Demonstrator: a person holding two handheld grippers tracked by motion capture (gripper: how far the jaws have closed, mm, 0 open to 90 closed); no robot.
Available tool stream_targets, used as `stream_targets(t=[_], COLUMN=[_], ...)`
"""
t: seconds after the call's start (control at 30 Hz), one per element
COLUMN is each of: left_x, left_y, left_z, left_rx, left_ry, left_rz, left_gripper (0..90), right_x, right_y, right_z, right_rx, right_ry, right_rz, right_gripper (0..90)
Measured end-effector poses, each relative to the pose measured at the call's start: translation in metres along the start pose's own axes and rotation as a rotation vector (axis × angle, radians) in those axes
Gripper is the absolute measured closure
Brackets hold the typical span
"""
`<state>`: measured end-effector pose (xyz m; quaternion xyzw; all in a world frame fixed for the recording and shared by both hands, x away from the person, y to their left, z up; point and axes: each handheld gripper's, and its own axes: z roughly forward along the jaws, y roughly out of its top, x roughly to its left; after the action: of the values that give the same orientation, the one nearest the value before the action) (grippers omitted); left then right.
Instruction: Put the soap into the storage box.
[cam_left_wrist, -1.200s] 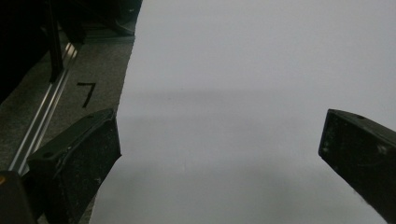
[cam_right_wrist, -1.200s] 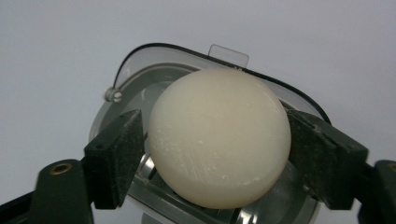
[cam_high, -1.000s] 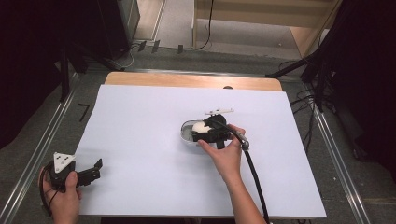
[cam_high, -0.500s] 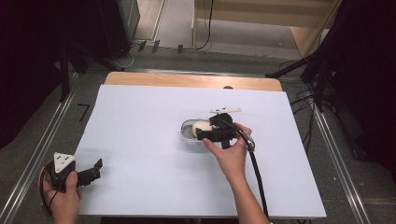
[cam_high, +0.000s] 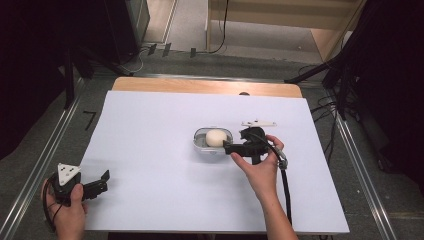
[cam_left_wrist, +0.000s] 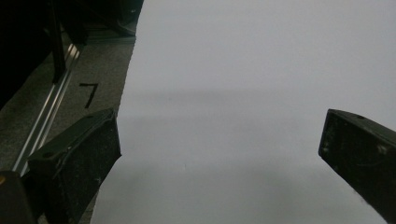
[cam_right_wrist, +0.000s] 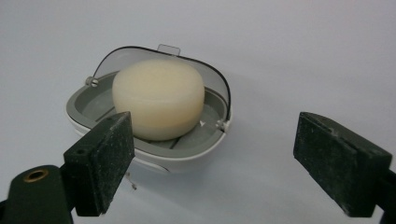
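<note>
Resting at the near-left corner of the white table (cam_high: 150, 125), the left gripper (cam_high: 95, 187) has its 2 jaws spread. Farther in, the right gripper (cam_high: 227, 148), jaws spread, sits just beside the soap dish (cam_right_wrist: 149, 154) holding a cream soap bar (cam_right_wrist: 159, 95).

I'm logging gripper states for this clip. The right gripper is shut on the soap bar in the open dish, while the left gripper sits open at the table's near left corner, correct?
Not quite. The right gripper is open, its jaws spread wide just short of the dish; the soap bar lies ungripped, as the right gripper view shows. The left gripper is as you say.
</note>
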<state>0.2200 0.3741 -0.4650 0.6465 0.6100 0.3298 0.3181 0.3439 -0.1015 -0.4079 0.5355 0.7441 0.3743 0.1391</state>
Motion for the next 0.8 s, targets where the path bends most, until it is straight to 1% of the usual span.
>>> stream_targets(t=[0.07,0.1,0.13,0.2,0.27,0.33,0.37,0.43,0.47,0.5,0.57,0.6,0.63,0.67,0.7,0.73,0.8], left_x=[0.000,0.000,0.000,0.000,0.000,0.001,0.000,0.000,0.000,0.000,0.000,0.000,0.001,0.001,0.001,0.002,0.002], left_y=[0.000,0.000,0.000,0.000,0.000,0.000,0.000,0.000,0.000,0.000,0.000,0.000,0.000,0.000,0.000,0.000,0.000], left_z=[0.000,0.000,0.000,0.000,0.000,0.000,0.000,0.000,0.000,0.000,0.000,0.000,0.000,0.000,0.000,0.000,0.000], left_rx=[0.000,0.002,0.001,0.001,0.001,0.003,0.004,0.003,0.004,0.005,0.005,0.007,0.007,0.008,0.007,0.006,0.007], left_ry=[0.000,0.001,0.000,-0.001,-0.003,-0.002,0.000,0.000,-0.001,-0.002,-0.003,-0.004,-0.005,-0.008,-0.007,-0.009,-0.010], left_rz=[0.000,0.001,0.000,-0.001,-0.002,-0.003,-0.001,-0.001,0.001,0.001,0.000,0.000,-0.004,-0.007,-0.008,-0.009,-0.009], left_gripper=[0.0,0.0,0.0,0.0,0.0,0.0,0.0,0.0,0.0,0.0,0.0,0.0,0.0,0.0,0.0,0.0,0.0], right_x=[-0.002,-0.007,-0.009,-0.012,-0.020,-0.022,-0.026,-0.028,-0.033,-0.033,-0.039,-0.045,-0.049,-0.049,-0.055,-0.055,-0.062], right_y=[-0.001,-0.004,-0.006,-0.007,-0.011,-0.013,-0.016,-0.017,-0.021,-0.021,-0.025,-0.029,-0.031,-0.031,-0.035,-0.035,-0.039], right_z=[-0.001,-0.002,-0.003,-0.004,-0.008,-0.009,-0.011,-0.012,-0.015,-0.015,-0.017,-0.019,-0.021,-0.021,-0.024,-0.024,-0.027], right_rx=[0.004,0.007,0.005,0.004,0.000,0.001,-0.009,-0.013,-0.018,-0.018,-0.012,-0.008,-0.002,-0.002,-0.002,-0.002,-0.008], right_ry=[-0.006,-0.020,-0.022,-0.023,-0.026,-0.032,-0.032,-0.030,-0.025,-0.025,-0.038,-0.053,-0.058,-0.058,-0.069,-0.069,-0.078], right_rz=[-0.001,-0.002,-0.002,0.003,0.019,0.022,0.022,0.023,0.025,0.025,0.031,0.028,0.029,0.029,0.038,0.038,0.048], right_gripper=[12.9,12.9,12.9,12.9,12.9,12.9,12.9,12.9,12.9,12.9,12.9,12.9,12.9,12.9,12.9,12.9,12.9])
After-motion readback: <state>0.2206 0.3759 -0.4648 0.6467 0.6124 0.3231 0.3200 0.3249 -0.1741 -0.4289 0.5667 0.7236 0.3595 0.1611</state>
